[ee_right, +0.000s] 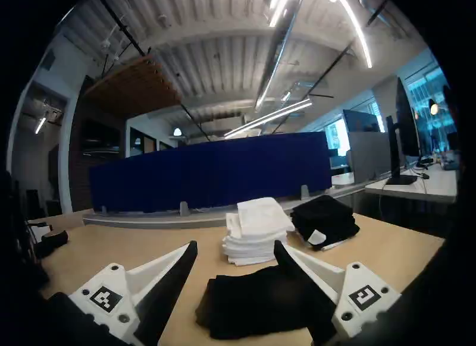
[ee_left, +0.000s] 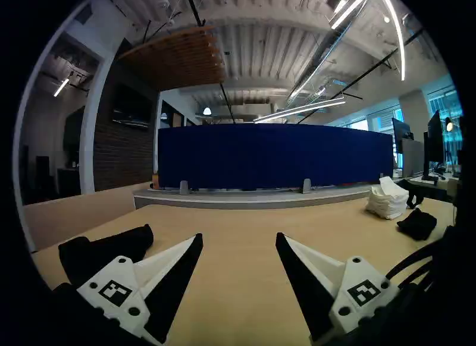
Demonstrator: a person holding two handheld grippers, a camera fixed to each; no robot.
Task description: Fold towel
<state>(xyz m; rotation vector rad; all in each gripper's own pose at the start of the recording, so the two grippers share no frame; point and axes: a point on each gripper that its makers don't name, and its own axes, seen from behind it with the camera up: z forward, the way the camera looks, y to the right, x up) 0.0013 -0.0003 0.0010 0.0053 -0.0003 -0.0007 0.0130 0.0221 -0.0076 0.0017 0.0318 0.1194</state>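
Note:
In the right gripper view a black towel [ee_right: 262, 298] lies crumpled on the wooden table, between the open fingers of my right gripper [ee_right: 235, 254], and neither finger presses on it. Behind it stand a stack of folded white towels [ee_right: 256, 230] and a stack of folded black towels [ee_right: 324, 221]. In the left gripper view my left gripper [ee_left: 239, 242] stands open over bare table with nothing between its fingers. Another black cloth [ee_left: 107, 248] lies just left of its left finger. The white stack [ee_left: 388, 198] and a black towel [ee_left: 417, 223] appear far right.
A blue partition [ee_left: 273, 156] runs along the far edge of the table [ee_left: 250, 227]. Desks with monitors [ee_right: 404, 138] stand to the right. Black cables [ee_left: 425, 260] hang near the left gripper's right finger. A small dark object [ee_right: 50, 240] lies at the table's left end.

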